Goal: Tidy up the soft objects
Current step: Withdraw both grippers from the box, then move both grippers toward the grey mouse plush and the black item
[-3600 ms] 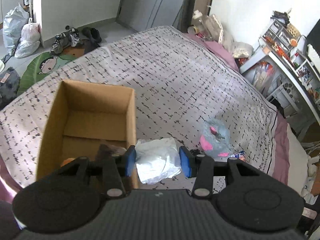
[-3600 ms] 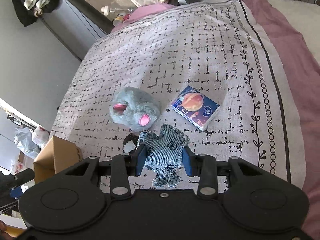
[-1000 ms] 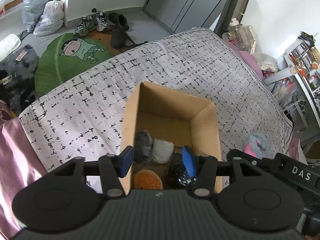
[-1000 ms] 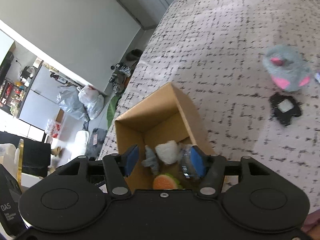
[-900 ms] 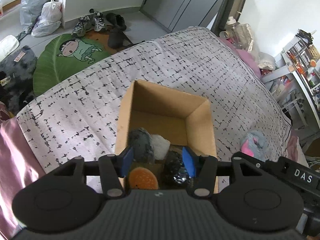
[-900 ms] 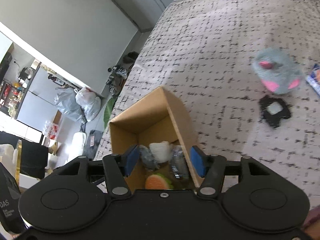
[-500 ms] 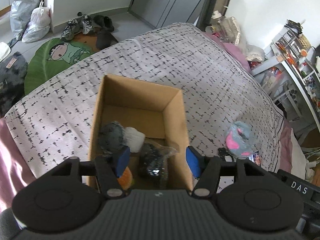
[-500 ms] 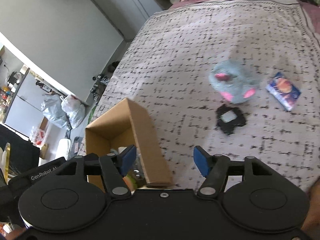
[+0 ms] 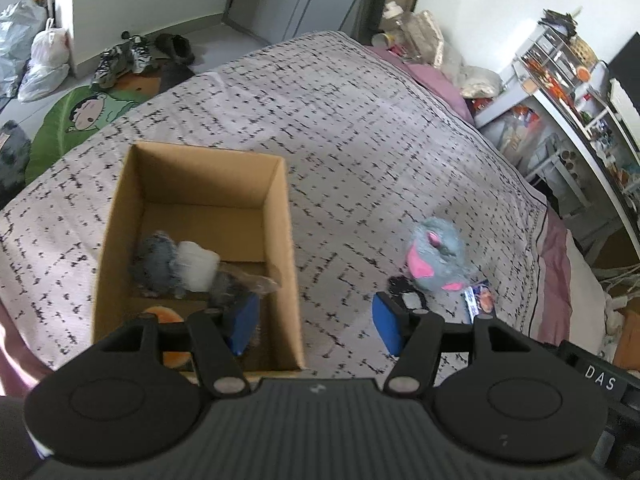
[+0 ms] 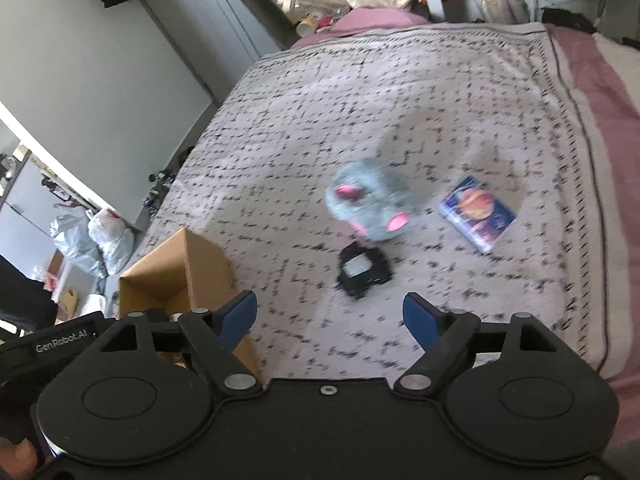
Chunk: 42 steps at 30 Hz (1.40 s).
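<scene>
A cardboard box [image 9: 286,240] stands on the bed and holds a grey denim piece [image 9: 154,260], a white bundle [image 9: 196,266], a dark bagged item [image 9: 236,284] and an orange soft toy [image 9: 164,316]. My left gripper [image 9: 314,322] is open and empty, over the box's right wall. A grey and pink plush [image 9: 436,258] lies on the bedspread to the right; it also shows in the right wrist view [image 10: 370,208]. My right gripper [image 10: 330,318] is open and empty, above the bedspread between the box [image 10: 204,272] and the plush.
A black square item [image 10: 362,270] and a blue booklet [image 10: 476,212] lie next to the plush. The patterned bedspread [image 9: 360,128] covers the bed. Shoes [image 9: 120,60] and bags [image 9: 44,60] sit on the floor beyond. Cluttered shelves [image 9: 568,80] stand at right.
Both grippers let their items go into the box, opened, and have swung right, away from the box toward the plush.
</scene>
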Motion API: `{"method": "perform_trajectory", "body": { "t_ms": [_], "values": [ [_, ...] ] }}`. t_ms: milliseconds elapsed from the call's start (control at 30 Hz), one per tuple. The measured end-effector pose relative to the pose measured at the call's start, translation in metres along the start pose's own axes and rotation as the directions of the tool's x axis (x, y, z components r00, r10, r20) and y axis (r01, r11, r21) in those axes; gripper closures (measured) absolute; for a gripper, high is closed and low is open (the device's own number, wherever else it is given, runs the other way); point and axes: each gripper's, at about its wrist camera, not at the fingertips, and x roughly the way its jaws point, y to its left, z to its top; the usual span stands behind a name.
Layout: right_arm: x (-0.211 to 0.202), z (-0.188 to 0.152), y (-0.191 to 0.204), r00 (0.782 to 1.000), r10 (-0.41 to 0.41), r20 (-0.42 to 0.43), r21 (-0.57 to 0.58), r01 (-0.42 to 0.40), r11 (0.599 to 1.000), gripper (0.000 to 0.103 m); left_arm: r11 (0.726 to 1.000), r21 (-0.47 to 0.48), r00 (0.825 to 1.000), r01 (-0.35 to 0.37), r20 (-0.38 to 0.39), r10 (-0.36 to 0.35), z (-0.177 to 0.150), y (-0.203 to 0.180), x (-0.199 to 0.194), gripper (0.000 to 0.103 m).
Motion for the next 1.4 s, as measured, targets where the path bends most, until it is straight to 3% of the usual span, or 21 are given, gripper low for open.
{"method": "perform_trajectory", "body": {
  "t_ms": [100,400,500,767,1400],
  "values": [
    [-0.002,0.005,-0.011,1.000,-0.026,0.017,-0.013,0.027,1.000,0.014,1.000,0.013,1.000,-0.001,-0.007,0.001,-0.001,-0.012,0.005,0.042],
    [0.002,0.018,-0.043,0.997,-0.077,0.026,-0.026,0.078,0.997,0.012,0.998,0.052,0.999,-0.019,-0.035,0.020,-0.007,-0.045,0.025,0.042],
    [0.006,0.022,-0.053,0.995,-0.096,0.025,-0.020,0.096,0.995,0.006,0.998,0.063,0.998,-0.030,-0.046,0.033,-0.008,-0.054,0.033,0.042],
    [0.023,0.033,-0.078,0.988,-0.155,0.018,-0.026,0.156,0.987,0.001,0.996,0.075,0.995,-0.057,-0.073,0.062,-0.009,-0.075,0.056,0.042],
    [0.085,0.043,-0.120,0.971,-0.222,-0.087,0.012,0.223,0.975,0.001,0.990,0.110,0.977,-0.093,-0.181,0.112,-0.014,-0.111,0.144,0.042]
  ]
}}
